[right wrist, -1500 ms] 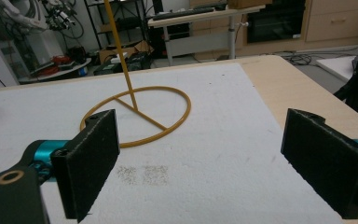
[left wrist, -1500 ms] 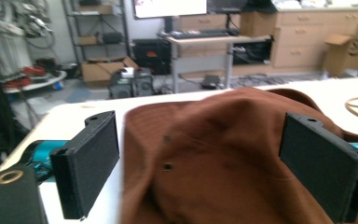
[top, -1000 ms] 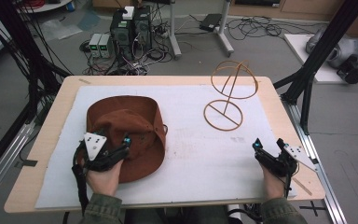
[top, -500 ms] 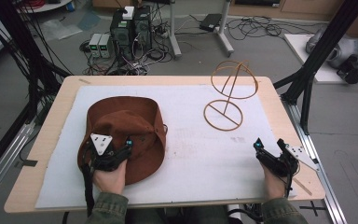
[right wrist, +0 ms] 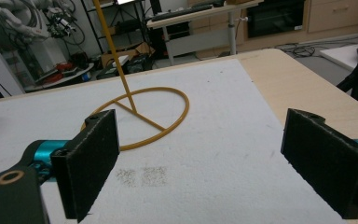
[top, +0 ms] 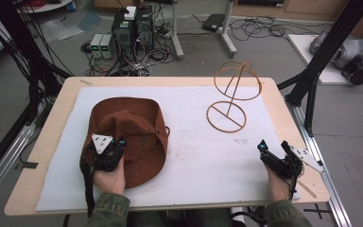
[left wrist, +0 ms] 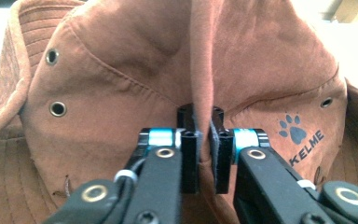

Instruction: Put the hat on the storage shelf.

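Nearest you, your left tongs (left wrist: pixel 204 161) are pinched nearly closed on a raised fold of the brown hat (top: pixel 132 137), the cloth squeezed between the two black pads (left wrist: pixel 189 161). Just right of that fold, the hat's crown carries a dark paw print (left wrist: pixel 292 129) with the word "KELME" (left wrist: pixel 307 147) printed below it, and metal eyelets (left wrist: pixel 58 108) sit on the left side. The hat lies on the left half of the white mat (top: pixel 208 165) that covers the worktop (top: pixel 293 109), with your left hand (top: pixel 108 177) at its near edge. Your right tongs (top: pixel 276 156) rest at the mat's near right corner, well apart from the hat, their pads (right wrist: pixel 93 158) spread wide with nothing between them. Farther off, beyond the right tongs, the yellow wire stand (top: pixel 231 99) stands upright on the mat, its ring base (right wrist: pixel 168 122) flat on the mat.
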`<state>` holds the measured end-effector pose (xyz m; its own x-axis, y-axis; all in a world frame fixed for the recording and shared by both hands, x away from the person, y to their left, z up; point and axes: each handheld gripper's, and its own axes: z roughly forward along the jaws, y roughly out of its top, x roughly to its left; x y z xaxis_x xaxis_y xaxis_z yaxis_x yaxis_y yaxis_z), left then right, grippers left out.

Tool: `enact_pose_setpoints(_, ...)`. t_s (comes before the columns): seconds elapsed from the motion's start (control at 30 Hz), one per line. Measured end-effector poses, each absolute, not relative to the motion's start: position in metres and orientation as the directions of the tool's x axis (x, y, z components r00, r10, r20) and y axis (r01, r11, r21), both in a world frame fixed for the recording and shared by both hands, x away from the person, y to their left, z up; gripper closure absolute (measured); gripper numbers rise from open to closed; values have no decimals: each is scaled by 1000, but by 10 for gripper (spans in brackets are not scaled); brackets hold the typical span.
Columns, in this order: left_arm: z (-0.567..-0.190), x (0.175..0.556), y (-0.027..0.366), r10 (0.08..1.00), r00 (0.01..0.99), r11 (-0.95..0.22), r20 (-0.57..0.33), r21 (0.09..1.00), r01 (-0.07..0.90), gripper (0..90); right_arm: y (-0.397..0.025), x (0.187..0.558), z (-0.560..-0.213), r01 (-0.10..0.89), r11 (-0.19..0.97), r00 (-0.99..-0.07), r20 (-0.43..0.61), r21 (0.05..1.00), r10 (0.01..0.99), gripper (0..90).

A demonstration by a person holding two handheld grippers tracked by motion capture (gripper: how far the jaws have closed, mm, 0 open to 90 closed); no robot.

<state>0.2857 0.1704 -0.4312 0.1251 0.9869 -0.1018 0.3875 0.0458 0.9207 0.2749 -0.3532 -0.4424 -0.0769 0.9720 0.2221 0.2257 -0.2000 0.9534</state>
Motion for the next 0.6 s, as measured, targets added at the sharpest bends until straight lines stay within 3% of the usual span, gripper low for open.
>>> enact_pose_setpoints(0.6, -425, 274, 171, 993, 121, -33, 2, 965, 259, 879, -351, 275, -443, 227, -174, -82, 197, 958, 977, 107)
